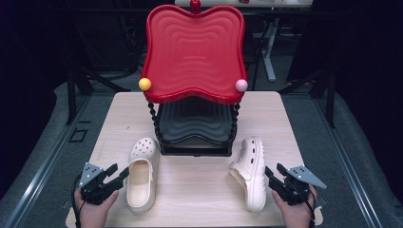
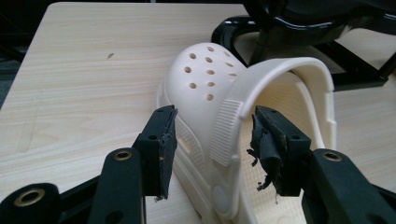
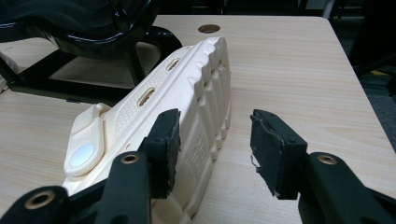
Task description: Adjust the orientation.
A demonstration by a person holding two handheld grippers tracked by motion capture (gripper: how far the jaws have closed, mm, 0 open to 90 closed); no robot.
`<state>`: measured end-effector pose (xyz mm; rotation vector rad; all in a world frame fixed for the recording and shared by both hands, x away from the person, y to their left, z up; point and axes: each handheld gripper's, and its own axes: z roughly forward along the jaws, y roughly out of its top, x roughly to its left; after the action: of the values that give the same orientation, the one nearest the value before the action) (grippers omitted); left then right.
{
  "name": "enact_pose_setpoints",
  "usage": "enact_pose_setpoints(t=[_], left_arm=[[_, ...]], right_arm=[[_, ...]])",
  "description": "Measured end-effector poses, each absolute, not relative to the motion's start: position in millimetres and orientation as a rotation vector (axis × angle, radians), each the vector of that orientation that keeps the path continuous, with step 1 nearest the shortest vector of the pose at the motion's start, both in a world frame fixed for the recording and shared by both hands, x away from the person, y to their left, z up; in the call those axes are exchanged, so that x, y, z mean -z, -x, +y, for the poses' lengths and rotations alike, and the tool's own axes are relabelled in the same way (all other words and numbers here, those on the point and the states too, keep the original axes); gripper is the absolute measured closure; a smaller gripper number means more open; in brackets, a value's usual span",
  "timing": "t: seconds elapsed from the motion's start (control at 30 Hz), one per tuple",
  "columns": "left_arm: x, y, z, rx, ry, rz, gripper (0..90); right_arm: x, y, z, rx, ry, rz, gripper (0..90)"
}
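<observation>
Two cream clogs lie on the wooden table (image 1: 190, 190). The left clog (image 1: 141, 173) stands upright, toe pointing away. My left gripper (image 1: 119, 171) is at its heel side, held in a hand. In the left gripper view the clog (image 2: 205, 79) has its side wall and strap between the jaws of the left gripper (image 2: 214, 140), which is open, pads apart from it. The right clog (image 1: 251, 172) lies on its side. My right gripper (image 1: 274, 169) is open just right of it. In the right gripper view the ridged sole of the clog (image 3: 187, 93) faces the right gripper (image 3: 215, 140).
A two-tier stand sits at the table's middle back, with a red wavy tray (image 1: 195, 52) on top and a black tray (image 1: 195, 123) below. Yellow (image 1: 145, 84) and pink (image 1: 241, 85) balls cap its posts. A round hole (image 3: 208, 28) is in the tabletop.
</observation>
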<state>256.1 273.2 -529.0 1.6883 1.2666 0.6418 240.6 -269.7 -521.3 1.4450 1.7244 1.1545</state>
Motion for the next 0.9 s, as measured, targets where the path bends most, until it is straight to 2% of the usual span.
enact_pose_setpoints(t=[0.3,0.47,0.53,0.83,0.9], left_arm=[[531.4,-254.1,261.0,-0.662,-1.758,1.234,51.3],[534.0,-257.8,255.2,-0.712,-1.802,1.224,61.1],[534.7,-259.1,253.5,-0.739,-1.818,1.227,61.7],[517.5,-247.0,247.6,-0.780,-1.757,1.150,61.8],[514.9,-247.5,247.2,-0.801,-1.743,1.147,64.8]], right_arm=[[520.9,-241.6,-270.8,-1.176,-1.458,1.712,50.8],[520.8,-241.1,-270.6,-1.157,-1.458,1.705,50.9],[520.6,-240.9,-271.2,-1.161,-1.460,1.698,51.4],[519.7,-239.4,-272.5,-1.177,-1.459,1.679,53.0],[520.0,-239.4,-273.3,-1.171,-1.465,1.684,53.1]])
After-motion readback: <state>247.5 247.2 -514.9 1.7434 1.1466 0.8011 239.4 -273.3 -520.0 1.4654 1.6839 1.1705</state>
